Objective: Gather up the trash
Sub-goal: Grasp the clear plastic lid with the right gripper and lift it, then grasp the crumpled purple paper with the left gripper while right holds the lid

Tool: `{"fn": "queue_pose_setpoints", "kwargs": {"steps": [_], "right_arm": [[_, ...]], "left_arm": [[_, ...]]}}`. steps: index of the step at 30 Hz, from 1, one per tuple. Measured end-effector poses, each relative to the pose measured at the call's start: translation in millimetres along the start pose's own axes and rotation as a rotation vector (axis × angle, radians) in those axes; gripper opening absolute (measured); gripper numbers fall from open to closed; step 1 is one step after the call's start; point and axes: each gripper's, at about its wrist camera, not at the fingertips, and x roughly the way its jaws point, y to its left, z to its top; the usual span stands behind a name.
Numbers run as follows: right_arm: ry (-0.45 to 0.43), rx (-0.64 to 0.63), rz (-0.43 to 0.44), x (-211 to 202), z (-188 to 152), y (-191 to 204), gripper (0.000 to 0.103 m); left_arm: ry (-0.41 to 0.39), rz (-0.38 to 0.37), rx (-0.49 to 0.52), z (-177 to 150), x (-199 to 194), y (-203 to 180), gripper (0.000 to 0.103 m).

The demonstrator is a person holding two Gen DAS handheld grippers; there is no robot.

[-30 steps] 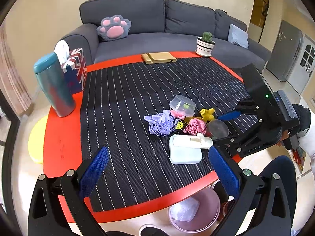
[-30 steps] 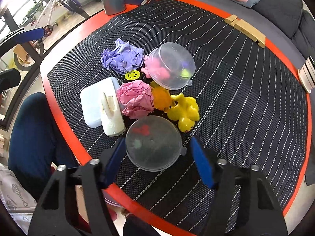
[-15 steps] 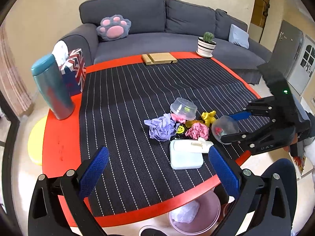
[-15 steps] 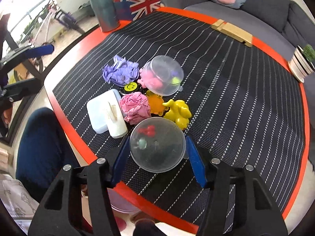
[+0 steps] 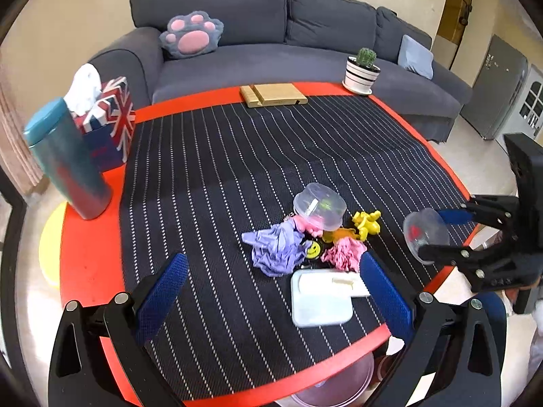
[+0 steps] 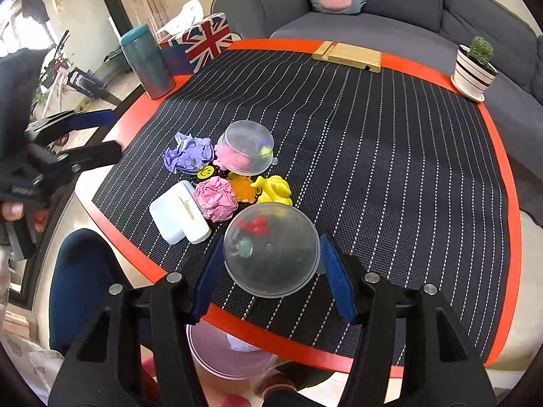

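My right gripper (image 6: 271,271) is shut on a clear plastic bowl (image 6: 271,249), held above the table's near edge; the bowl also shows in the left wrist view (image 5: 424,234). On the black striped mat lie a crumpled purple paper (image 6: 188,157), a crumpled pink paper (image 6: 217,201), another upturned clear bowl (image 6: 246,151) over pink pieces, a yellow toy (image 6: 275,190), an orange piece (image 6: 241,186) and a pale blue box (image 6: 173,215) with a white bottle on it. My left gripper (image 5: 271,291) is open and empty, above the table's near edge.
A pink trash bin (image 6: 220,352) stands on the floor under the table's near edge. A teal tumbler (image 5: 66,159), a Union Jack tissue box (image 5: 108,122), a wooden stand (image 5: 273,95) and a potted cactus (image 5: 361,71) stand along the table's far rim. A grey sofa lies behind.
My right gripper closed on the clear bowl, lifted it off the mat and drew it back toward the near edge. My left gripper stayed open, drifting slightly.
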Motion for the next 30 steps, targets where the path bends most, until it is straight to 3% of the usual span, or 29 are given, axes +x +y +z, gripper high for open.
{"fn": "queue_pose_setpoints", "kwargs": {"steps": [15, 21, 30], "right_arm": [[-0.008, 0.035, 0.000, -8, -9, -8, 0.058], [-0.009, 0.045, -0.003, -10, -10, -11, 0.058], [-0.008, 0.049, -0.004, -9, -11, -11, 0.058]], "left_arm": [[0.228, -0.010, -0.036, 20, 70, 13, 0.097], [0.247, -0.052, -0.094, 16, 84, 18, 0.097], [0.265, -0.085, -0.099, 14, 90, 15, 0.050]]}}
